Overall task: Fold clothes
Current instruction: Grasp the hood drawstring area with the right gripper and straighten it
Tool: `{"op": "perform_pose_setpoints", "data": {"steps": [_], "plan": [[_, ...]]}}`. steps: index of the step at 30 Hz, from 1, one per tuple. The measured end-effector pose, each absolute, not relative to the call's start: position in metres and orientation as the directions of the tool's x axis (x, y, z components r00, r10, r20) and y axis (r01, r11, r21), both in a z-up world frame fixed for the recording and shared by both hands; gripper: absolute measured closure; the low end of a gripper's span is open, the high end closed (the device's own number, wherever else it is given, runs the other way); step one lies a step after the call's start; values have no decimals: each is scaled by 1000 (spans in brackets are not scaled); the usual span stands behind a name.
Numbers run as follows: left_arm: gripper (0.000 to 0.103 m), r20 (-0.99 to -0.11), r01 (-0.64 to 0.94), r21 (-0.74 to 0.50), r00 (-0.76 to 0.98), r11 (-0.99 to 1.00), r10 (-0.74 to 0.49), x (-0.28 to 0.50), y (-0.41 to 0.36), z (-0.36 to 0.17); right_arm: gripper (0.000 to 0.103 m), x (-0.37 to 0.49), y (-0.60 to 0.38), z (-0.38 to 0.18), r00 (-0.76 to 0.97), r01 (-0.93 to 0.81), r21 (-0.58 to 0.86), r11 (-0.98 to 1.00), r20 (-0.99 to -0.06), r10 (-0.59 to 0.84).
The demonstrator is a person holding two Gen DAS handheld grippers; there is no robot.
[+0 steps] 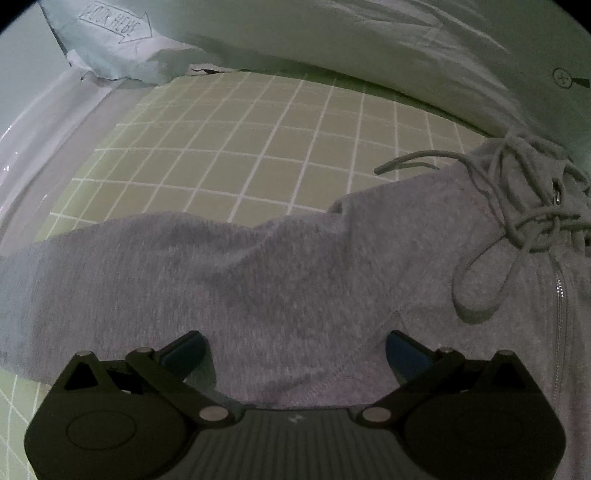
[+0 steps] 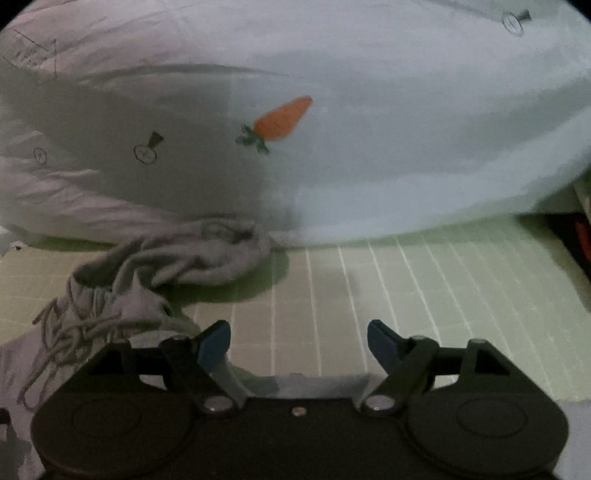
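Note:
A grey zip-up hoodie lies spread on a green grid mat, with its tangled drawstrings and zipper at the right. My left gripper is open just above the grey fabric, with its jaws wide apart and nothing between them. In the right wrist view the hoodie's bunched hood and drawstrings lie at the left. My right gripper is open over the bare mat, to the right of the hoodie, and holds nothing.
A large white quilt with a carrot print lies along the far side of the mat and touches the hood. A pale blue sheet printed with an arrow lies at the far left. Dark objects sit past the mat's right edge.

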State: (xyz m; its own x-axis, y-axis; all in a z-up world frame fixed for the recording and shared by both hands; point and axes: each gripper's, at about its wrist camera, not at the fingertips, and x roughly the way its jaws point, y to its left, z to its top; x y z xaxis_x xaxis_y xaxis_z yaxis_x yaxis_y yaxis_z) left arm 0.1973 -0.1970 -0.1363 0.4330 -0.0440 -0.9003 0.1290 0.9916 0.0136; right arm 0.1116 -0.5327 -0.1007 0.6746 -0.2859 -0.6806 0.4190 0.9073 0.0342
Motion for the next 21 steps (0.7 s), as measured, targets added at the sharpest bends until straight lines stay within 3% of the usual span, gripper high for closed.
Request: {"op": "perform_pose_setpoints", "data": {"steps": [10,15,17,18,19,20,21], "plan": [[0,-911,125,13,411,992,-40,214,-201,-134,21,185,-516,-97,731,303,249,920,-679,-57],[0,-905,137,15,424,991,-45,212,-202,-135,23,228,-508,-118,687,277,320,906,-725,45],[0,-901,138,14,432,990,-47,211,-202,-135,30,241,-509,-124,660,270,341,901,-747,84],[0,-899,137,14,435,990,-47,211,-202,-135,49,245,-511,-127,643,256,359,898,-756,119],[0,-898,137,14,437,991,-47,211,-202,-135,81,249,-513,-129,625,233,378,896,-764,160],[0,-897,136,14,439,991,-47,211,-202,-136,99,255,-514,-130,607,207,387,898,-771,192],[0,-896,136,14,441,991,-48,211,-202,-136,99,258,-514,-128,604,178,366,914,-774,192]]}}
